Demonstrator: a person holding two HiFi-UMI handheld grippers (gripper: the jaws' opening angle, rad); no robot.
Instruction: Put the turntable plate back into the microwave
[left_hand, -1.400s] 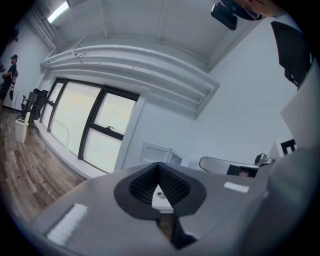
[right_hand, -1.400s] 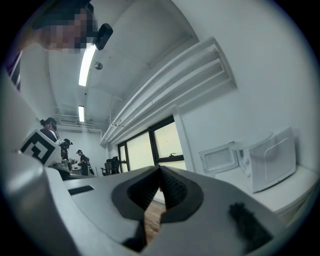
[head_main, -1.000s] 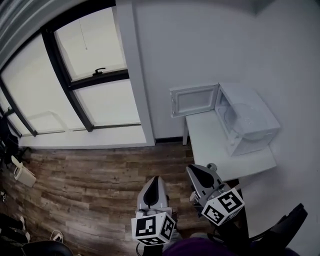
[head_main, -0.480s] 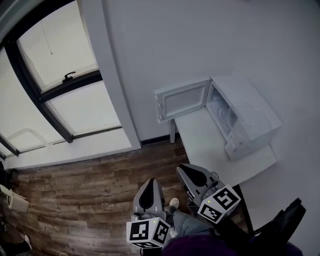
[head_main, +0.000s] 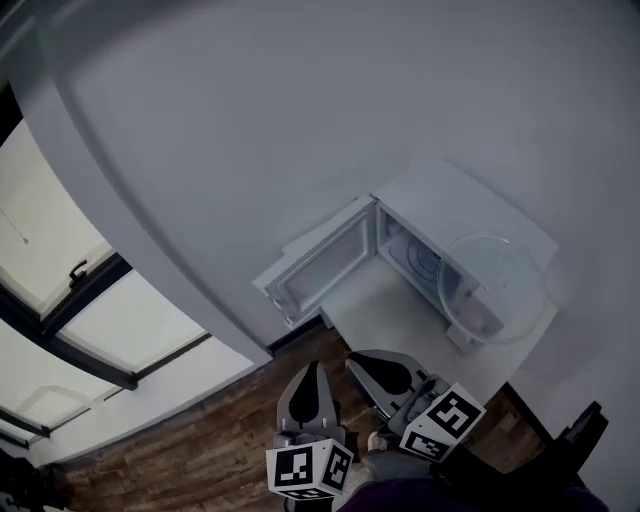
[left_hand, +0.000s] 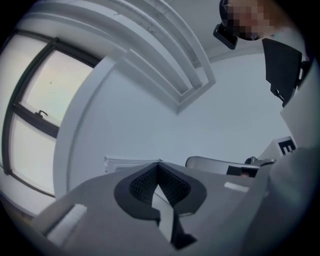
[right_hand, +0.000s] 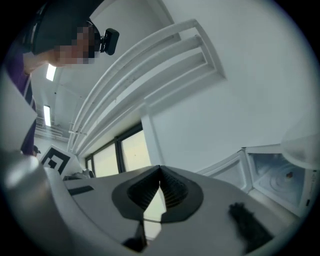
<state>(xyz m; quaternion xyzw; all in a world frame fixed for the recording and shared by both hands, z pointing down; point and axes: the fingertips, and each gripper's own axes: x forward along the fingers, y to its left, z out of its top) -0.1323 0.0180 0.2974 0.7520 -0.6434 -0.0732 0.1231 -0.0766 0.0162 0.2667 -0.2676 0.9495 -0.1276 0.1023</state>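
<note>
A white microwave (head_main: 470, 215) stands on a white table (head_main: 395, 315) against the wall, its door (head_main: 320, 265) swung open to the left. The clear glass turntable plate (head_main: 492, 288) lies on top of the microwave, over its front edge. My left gripper (head_main: 312, 367) and right gripper (head_main: 356, 359) hang low in the head view, short of the table, both shut and empty. The right gripper view has the shut right gripper (right_hand: 160, 169) with the open microwave (right_hand: 277, 177) and the plate's rim (right_hand: 302, 145) at far right. In the left gripper view the left gripper (left_hand: 158, 164) is shut in front of the wall.
A dark-framed window (head_main: 60, 330) fills the left side above a wood floor (head_main: 215, 445). A black chair back (head_main: 580, 440) stands at bottom right beside the table. The grey wall rises behind the microwave.
The view has swung right and closer: the microwave and table have come nearer and the window has slid off to the left. Both grippers moved along toward the table, still shut.
</note>
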